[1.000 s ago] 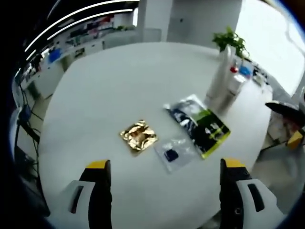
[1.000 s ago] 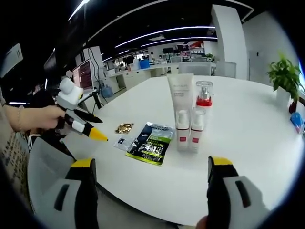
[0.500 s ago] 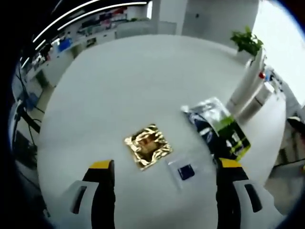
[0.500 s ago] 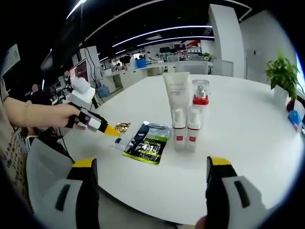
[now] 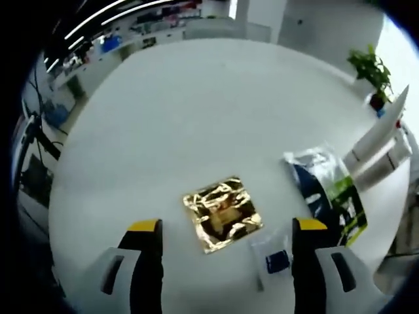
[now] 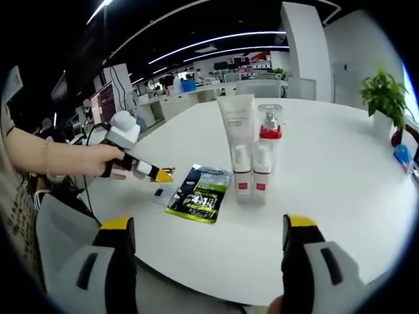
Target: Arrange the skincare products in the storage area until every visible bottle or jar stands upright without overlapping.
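Gold sachet (image 5: 222,213) now lies between the wide jaws of the left hand-held gripper (image 5: 226,235), which has closed in; bottles (image 6: 252,171) stand upright far right; right hand-held gripper (image 6: 206,232) waits, wide.

Your left gripper view looks steeply down, close over the gold sachet (image 5: 222,212); your right gripper view faces the table (image 6: 340,170) from farther back, sharing that sachet.

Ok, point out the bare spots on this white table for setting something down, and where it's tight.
Bare: the white table between the bottle cluster and the potted plant, and the near edge in front of the green sachet. In the left gripper view, everything beyond the gold packet is free. Crowded: gold packet, small clear packet and green sachet lie close together by the left gripper.
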`<control>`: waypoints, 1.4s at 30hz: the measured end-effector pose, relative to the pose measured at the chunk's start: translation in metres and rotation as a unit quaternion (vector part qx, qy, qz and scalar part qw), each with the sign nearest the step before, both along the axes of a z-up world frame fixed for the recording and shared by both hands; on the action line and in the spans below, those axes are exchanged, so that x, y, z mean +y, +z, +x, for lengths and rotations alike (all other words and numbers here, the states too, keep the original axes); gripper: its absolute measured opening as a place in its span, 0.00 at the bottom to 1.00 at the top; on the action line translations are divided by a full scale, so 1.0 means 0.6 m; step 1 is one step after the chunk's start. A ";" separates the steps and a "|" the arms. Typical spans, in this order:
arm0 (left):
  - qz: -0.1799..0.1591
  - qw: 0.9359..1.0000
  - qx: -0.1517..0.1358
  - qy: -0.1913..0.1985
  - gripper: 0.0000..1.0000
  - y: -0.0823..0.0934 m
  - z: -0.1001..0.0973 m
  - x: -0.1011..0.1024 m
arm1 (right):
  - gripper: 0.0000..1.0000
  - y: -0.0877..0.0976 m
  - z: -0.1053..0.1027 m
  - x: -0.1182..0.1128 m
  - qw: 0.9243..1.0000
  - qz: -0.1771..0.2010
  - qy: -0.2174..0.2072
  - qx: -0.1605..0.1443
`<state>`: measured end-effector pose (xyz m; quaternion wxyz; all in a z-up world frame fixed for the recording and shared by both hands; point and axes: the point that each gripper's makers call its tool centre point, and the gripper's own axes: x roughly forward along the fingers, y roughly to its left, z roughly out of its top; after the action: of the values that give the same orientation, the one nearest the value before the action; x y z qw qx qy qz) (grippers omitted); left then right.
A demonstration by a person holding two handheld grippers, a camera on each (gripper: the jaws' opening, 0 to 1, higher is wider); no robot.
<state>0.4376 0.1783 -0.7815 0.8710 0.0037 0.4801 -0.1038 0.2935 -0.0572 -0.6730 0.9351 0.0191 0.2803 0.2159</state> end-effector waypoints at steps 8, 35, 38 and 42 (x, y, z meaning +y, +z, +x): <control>0.019 1.000 -0.013 0.012 0.70 0.005 0.002 0.002 | 0.93 -0.002 0.001 -0.004 1.000 -0.002 -0.008 0.002; 0.018 0.998 -0.052 0.005 0.35 0.003 0.024 0.023 | 0.93 -0.008 0.004 -0.003 1.000 -0.005 -0.006 0.009; 0.009 0.999 -0.052 0.005 0.35 0.004 0.024 0.023 | 0.93 -0.008 0.004 -0.003 1.000 -0.005 -0.006 0.008; 0.002 0.999 -0.053 0.004 0.35 0.005 0.023 0.022 | 0.93 -0.007 0.004 -0.002 1.000 -0.005 -0.004 0.008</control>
<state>0.4511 0.1913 -0.7783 0.8958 0.0093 0.4333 -0.0988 0.2959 -0.0584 -0.6774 0.9339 0.0178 0.2885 0.2103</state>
